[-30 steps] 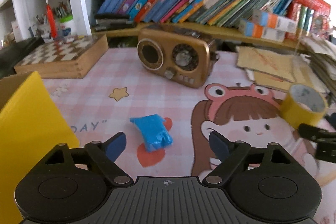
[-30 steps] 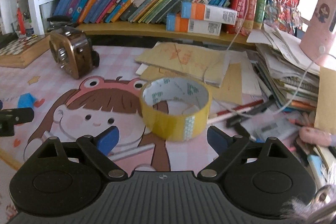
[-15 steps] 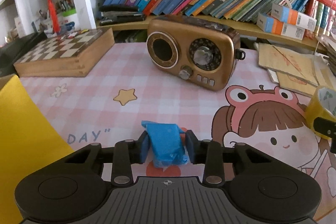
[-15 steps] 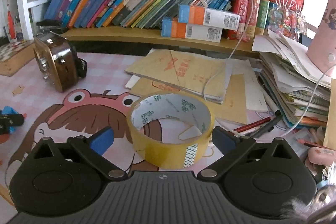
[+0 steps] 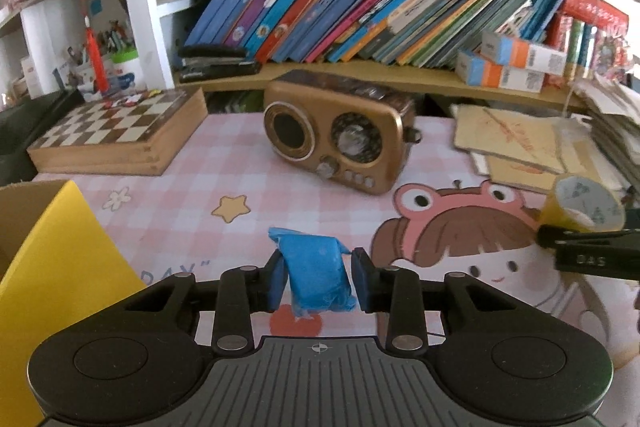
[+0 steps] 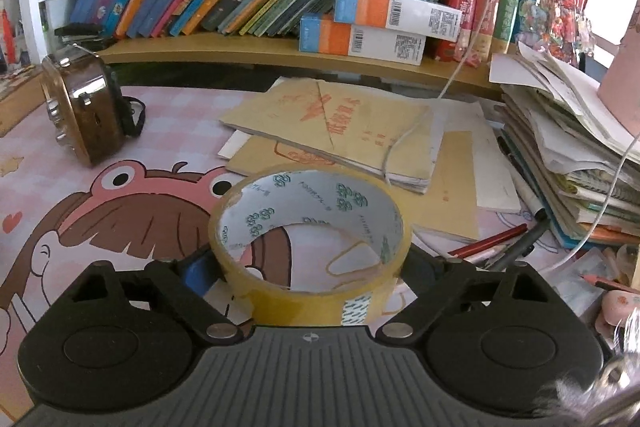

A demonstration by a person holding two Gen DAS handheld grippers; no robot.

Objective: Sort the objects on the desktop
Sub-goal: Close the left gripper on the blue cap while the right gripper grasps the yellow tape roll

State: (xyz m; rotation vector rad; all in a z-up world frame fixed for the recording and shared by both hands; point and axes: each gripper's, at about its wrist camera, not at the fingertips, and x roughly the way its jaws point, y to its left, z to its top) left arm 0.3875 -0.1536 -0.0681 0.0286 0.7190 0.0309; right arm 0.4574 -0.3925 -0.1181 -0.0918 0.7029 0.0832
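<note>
While the left gripper (image 5: 318, 277) pinches the blue wad (image 5: 317, 273), the right gripper's (image 6: 308, 267) fingers (image 6: 196, 271) are closing around the tape roll (image 6: 310, 247).

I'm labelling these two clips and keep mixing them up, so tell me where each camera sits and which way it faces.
Left wrist: on the left hand-held gripper, looking forward and down over the desk toward the bookshelf; its own fingers show, shut on the blue packet, and a black part of the right gripper enters at the right edge.
Right wrist: on the right hand-held gripper, facing the same shelf; its jaws are closing around the yellow tape roll.
Shared: the brown radio, the tape roll, the cartoon mat.
</note>
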